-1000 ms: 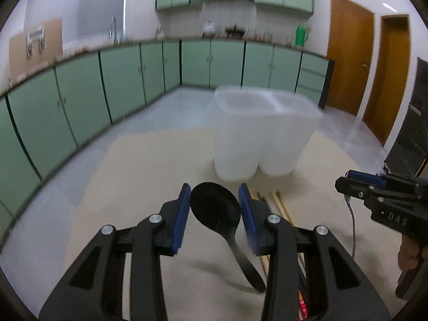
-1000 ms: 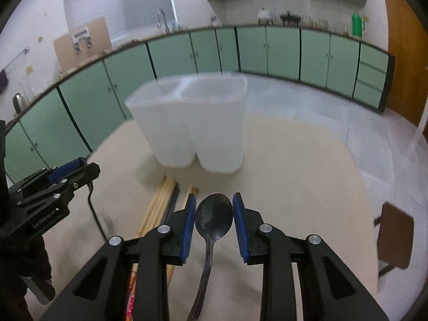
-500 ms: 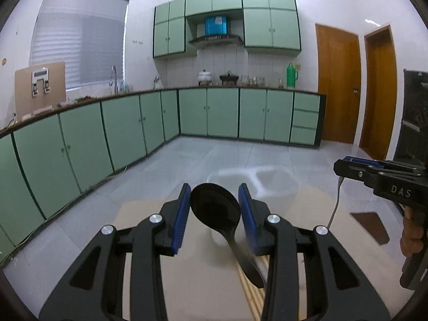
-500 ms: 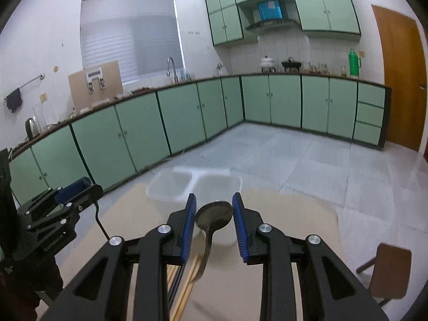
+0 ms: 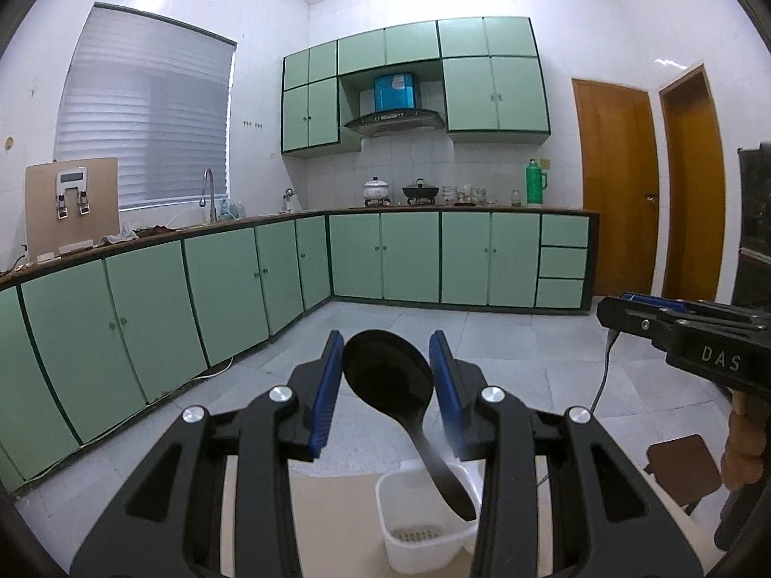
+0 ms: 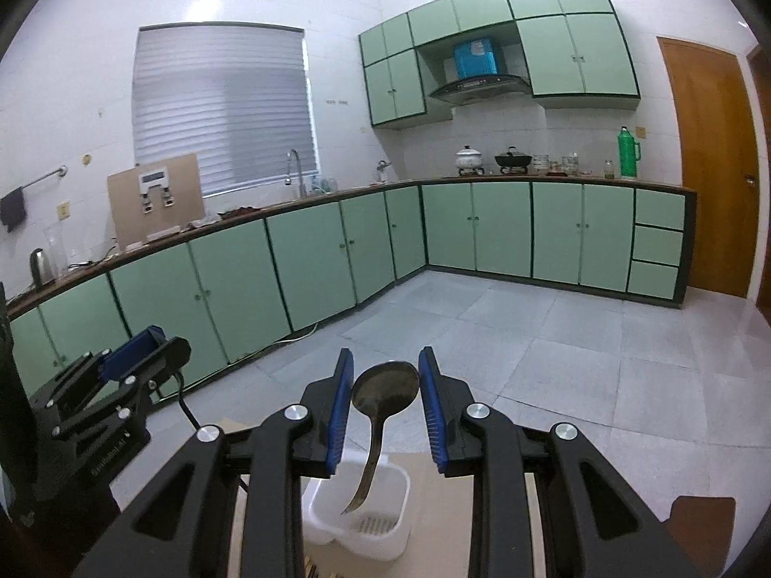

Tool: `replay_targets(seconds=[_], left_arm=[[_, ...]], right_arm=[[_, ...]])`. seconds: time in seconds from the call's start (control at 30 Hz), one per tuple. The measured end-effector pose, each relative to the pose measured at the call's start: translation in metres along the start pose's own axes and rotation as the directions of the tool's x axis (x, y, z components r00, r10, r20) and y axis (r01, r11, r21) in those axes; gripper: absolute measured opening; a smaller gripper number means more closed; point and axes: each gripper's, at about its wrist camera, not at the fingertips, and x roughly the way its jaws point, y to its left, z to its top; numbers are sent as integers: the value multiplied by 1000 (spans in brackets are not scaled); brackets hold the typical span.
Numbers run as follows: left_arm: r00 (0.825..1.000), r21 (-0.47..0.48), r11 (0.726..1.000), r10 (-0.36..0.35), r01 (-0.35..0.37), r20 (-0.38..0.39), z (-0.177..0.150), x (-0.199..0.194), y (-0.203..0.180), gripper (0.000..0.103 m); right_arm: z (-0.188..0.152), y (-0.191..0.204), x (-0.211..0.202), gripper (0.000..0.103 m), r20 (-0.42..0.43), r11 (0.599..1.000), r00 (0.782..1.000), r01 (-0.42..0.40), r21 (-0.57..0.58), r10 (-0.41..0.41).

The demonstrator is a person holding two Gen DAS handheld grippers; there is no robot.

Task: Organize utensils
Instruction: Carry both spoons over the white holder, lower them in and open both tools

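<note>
While both spoons hang handle-down above the holder, the scene reads so:
Left tool (image 5: 385,375): clamped on the black spoon (image 5: 385,373) by its bowl, handle over one compartment.
Right tool (image 6: 385,392): clamped on the metal spoon (image 6: 383,387) by its bowl, handle tip over a slotted floor.
Holder (image 6: 356,525): white translucent plastic, twin compartments, standing on the tan worktop (image 6: 433,530).
Risk: smooth rounded bowls offer little purchase — either spoon could pivot or slip, probably striking the rim.
Risk: a lateral knock could tip the light holder.
Materials: glossy black plastic; dull curved steel.
</note>
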Motion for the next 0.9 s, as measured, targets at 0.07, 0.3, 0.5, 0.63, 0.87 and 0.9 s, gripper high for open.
replay_targets(seconds=[0.07, 0.3, 0.5, 0.63, 0.87, 0.9], left_arm=[[1000, 5, 1000, 6, -6, -29, -7, 16, -4, 35], [990, 8, 1000, 1, 0, -141, -33, 54, -3, 35], [982, -12, 1000, -10, 8, -191, -47, 58, 9, 38], [982, -17, 1000, -10, 6, -186, -45, 48, 14, 45], [978, -23, 1000, -3, -2, -207, -52, 3, 19, 63], [976, -24, 1000, -4, -1, -217, -55, -4, 20, 67]], right_arm=[[-4, 0, 14, 27, -17, 1000, 1000, 18, -3, -18], [-38, 10, 50, 27, -112, 999, 993, 30, -41, -34], [-55, 13, 60, 28, -170, 999, 985, 11, -34, -17], [-56, 12, 53, 30, -172, 999, 985, 13, -30, -18], [-64, 6, 12, 52, -161, 999, 987, 13, 33, -7], [-68, 6, 4, 58, -166, 999, 986, 17, 40, -10]])
